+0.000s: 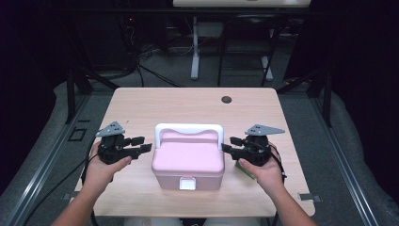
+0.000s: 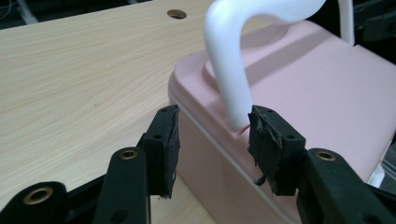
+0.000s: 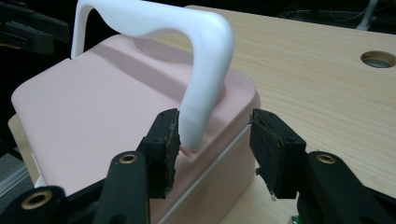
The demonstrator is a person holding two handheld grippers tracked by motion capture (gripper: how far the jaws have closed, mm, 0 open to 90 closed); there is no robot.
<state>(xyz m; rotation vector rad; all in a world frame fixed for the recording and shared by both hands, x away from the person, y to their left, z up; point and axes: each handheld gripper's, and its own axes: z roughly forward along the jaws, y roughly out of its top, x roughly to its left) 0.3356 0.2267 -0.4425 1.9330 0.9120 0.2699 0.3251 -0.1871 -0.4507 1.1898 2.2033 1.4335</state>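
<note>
Pink plastic box w/ rounded corners point(image 1: 188, 162) sits on pale wood-grain counter point(image 1: 197, 101), near the counter's front edge and about mid-width. Lid is down. White plastic carry handle point(image 1: 188, 130) stands upright over the box's rear half; white latch tab point(image 1: 187, 183) is on the box's front face.

Left hand-held gripper point(image 1: 145, 144) is just left of the box, at about lid height, jaws pointing in toward the handle's left leg. In the left gripper view the left hand-held gripper point(image 2: 214, 144) is released: jaws parted, nothing pinched, box corner and the foot of the handle leg point(image 2: 229, 70) seen in the gap; the right-side pad looks very close to the leg, contact unclear. Pad rubber point(image 2: 264, 140) looks ragged.

Right hand-held gripper point(image 1: 229, 144) is just right of the box, mirror pose, jaws aimed at the handle's right leg. In the right gripper view the right hand-held gripper point(image 3: 214, 147) is also released: gap btwn jaws, handle leg point(image 3: 205, 84) close by the left-side pad, not squeezed.

Grey three-cornered plates top both grippers. The person's hands hold them from the box's near side, forearms coming from the counter's front edge.

Round dark hole point(image 1: 227, 100) in the counter lies well behind the box, slightly to its right. Beyond the counter: dark floor, cables and white legs of other furniture.
</note>
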